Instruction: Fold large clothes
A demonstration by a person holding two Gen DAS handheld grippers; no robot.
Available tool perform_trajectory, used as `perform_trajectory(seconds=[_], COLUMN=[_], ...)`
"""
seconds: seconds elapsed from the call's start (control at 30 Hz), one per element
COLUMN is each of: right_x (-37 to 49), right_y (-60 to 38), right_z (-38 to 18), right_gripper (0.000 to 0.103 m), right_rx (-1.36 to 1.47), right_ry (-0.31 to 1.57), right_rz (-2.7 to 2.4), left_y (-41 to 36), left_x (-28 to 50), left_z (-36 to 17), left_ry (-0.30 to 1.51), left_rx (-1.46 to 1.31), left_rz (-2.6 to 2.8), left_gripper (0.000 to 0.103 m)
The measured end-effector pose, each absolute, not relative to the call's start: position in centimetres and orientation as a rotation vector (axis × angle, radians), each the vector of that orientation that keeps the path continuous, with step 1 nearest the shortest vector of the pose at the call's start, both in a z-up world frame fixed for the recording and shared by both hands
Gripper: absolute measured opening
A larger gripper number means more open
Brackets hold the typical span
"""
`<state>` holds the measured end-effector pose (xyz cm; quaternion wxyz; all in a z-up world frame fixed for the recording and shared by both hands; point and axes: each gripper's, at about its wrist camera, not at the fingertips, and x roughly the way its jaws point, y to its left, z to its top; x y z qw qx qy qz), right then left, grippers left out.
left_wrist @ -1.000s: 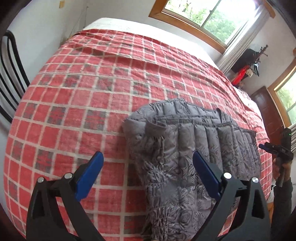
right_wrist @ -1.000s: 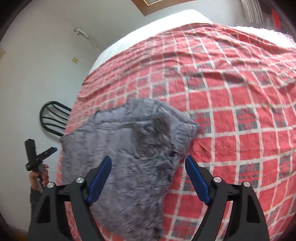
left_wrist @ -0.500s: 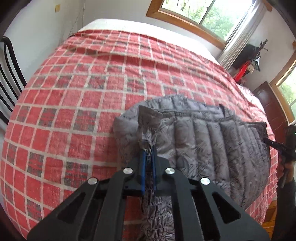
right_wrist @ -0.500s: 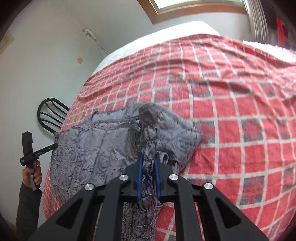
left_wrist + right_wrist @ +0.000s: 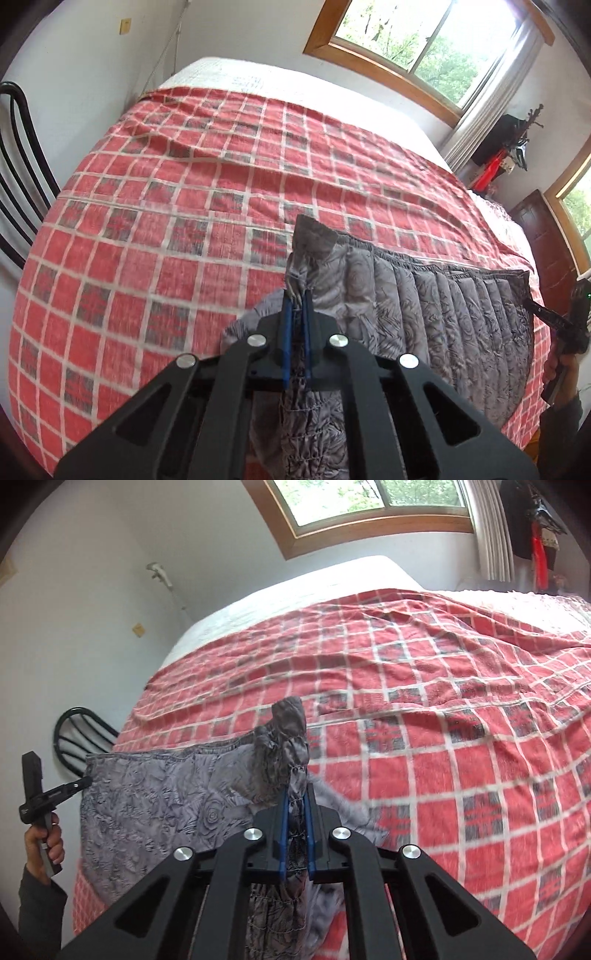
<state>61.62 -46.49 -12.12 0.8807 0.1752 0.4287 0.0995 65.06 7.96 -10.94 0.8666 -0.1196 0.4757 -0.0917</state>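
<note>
A grey quilted jacket [image 5: 424, 317] with a rose pattern lies near the front edge of a bed with a red checked blanket [image 5: 177, 229]. My left gripper [image 5: 296, 299] is shut on one corner of the jacket's gathered edge and holds it lifted above the blanket. My right gripper [image 5: 296, 797] is shut on the other corner of the jacket [image 5: 155, 805], also lifted. The edge between the two corners is stretched taut. Each gripper shows in the other's view: the right one [image 5: 546, 314] at far right, the left one [image 5: 70, 788] at far left.
A black chair [image 5: 18, 177] stands to the left of the bed against the white wall. Wooden-framed windows [image 5: 436, 44] are behind the bed. A dark wooden door [image 5: 543, 240] and hanging clothes [image 5: 506, 147] are at the right.
Both grippers were open over the jacket a second ago. They closed on its two near corners and have lifted them up, stretching the edge between them.
</note>
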Motion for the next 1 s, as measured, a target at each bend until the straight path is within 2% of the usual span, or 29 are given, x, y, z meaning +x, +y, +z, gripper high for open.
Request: perform_trajectory(seconds=[0.33, 0.4, 0.43, 0.47, 0.5, 0.53, 0.57, 0.63, 0.83, 1.0], right_x=[63.9, 63.8, 63.7, 63.5, 63.1, 62.6, 62.1, 60.7, 55.3, 53.9], right_y=[-46.3, -45.8, -45.8, -45.7, -45.7, -45.6, -45.6, -45.3, -41.7, -39.9], right_z=[-18.0, -18.1, -17.9, -17.5, -17.1, -16.4, -15.7, -14.2, -11.1, -12.8], right_gripper=[0.008, 0.015, 0.017, 0.024, 0.039, 0.044, 0.051, 0.052, 0.047, 0.041], right_rx=[0.329, 0.315, 0.315, 0.317, 0.319, 0.311, 0.310, 0.305, 0.216, 0.217], right_ry=[1.019, 1.037, 1.038, 1.035, 1.031, 1.026, 1.017, 0.996, 0.962, 1.013], right_rz=[0.183, 0.180, 0.179, 0.180, 0.189, 0.185, 0.193, 0.204, 0.279, 0.288], left_y=[9.2, 9.1, 9.1, 9.1, 9.1, 9.3, 9.5, 9.7, 8.2, 6.5], left_x=[66.7, 66.6, 66.4, 66.1, 65.8, 65.2, 64.8, 63.3, 58.2, 56.9], left_z=[-17.5, -17.6, -17.4, -16.9, -16.4, -15.6, -15.0, -13.1, -10.3, -12.4], left_ry=[1.112, 1.120, 1.120, 1.114, 1.107, 1.096, 1.086, 1.043, 1.023, 1.094], left_rx=[-0.289, -0.289, -0.284, -0.275, -0.269, -0.266, -0.268, -0.246, -0.192, -0.182], left_rz=[-0.187, -0.190, -0.186, -0.181, -0.181, -0.178, -0.174, -0.163, -0.249, -0.279], left_gripper=[0.003, 0.004, 0.009, 0.010, 0.012, 0.020, 0.034, 0.044, 0.044, 0.042])
